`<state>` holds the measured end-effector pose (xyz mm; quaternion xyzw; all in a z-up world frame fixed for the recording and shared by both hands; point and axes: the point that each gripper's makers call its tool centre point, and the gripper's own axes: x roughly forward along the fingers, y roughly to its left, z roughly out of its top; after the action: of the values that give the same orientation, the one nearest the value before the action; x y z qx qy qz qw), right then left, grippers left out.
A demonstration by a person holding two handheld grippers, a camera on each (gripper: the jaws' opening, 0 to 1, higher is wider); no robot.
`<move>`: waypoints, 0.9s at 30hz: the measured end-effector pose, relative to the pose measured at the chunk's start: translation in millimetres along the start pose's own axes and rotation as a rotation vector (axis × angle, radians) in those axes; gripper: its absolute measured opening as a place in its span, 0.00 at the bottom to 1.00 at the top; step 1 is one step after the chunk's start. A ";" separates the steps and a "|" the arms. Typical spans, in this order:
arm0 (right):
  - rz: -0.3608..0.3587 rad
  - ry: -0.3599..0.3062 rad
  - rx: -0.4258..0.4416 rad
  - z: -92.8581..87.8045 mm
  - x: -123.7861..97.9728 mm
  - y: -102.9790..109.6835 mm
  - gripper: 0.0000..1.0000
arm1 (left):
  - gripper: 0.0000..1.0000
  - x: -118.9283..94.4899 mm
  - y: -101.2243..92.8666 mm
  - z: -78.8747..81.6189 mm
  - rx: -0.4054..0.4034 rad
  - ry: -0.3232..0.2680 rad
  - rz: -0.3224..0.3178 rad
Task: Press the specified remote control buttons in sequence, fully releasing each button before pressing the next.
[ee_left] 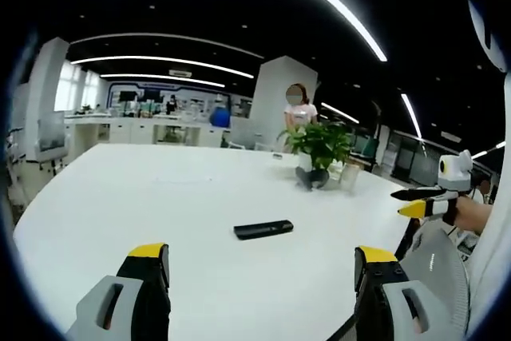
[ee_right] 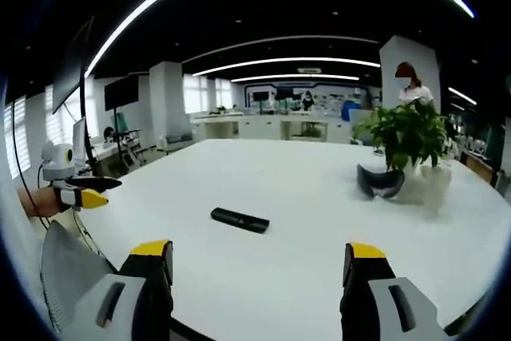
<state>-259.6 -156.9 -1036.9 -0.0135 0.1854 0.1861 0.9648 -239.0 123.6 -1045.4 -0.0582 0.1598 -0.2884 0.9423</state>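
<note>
Right now I see the black remote control (ee_left: 263, 229) lying flat on the white worktop (ee_left: 160, 197), well apart from both of my claws. My left claw (ee_left: 262, 273) is released, its yellow-tipped jaws spread wide with nothing between them, short of the remote. My right claw (ee_right: 260, 269) is likewise released and holds nothing; the remote (ee_right: 239, 219) lies ahead of it. Beyond the remote stands a potted plant (ee_left: 319, 148), with a dark curved object (ee_right: 380, 180) at its base. A person (ee_left: 299, 109) stands behind the plant. The right claw (ee_left: 423, 201) enters the left gripper view beside the worktop's edge.
</note>
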 end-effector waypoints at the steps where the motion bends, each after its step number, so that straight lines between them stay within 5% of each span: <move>1: -0.006 0.000 0.002 0.0 -0.7 -1.4 0.87 | 0.99 2.2 -0.1 -1.0 0.001 0.005 -0.004; 27: -0.070 0.028 0.039 -5.1 3.8 -11.5 0.85 | 0.99 47.9 5.8 -10.6 0.066 0.123 -0.117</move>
<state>-253.9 -166.7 -1043.5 -0.0038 0.2021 0.1482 0.9681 -202.0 101.3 -1069.5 -0.0185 0.2040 -0.3512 0.9136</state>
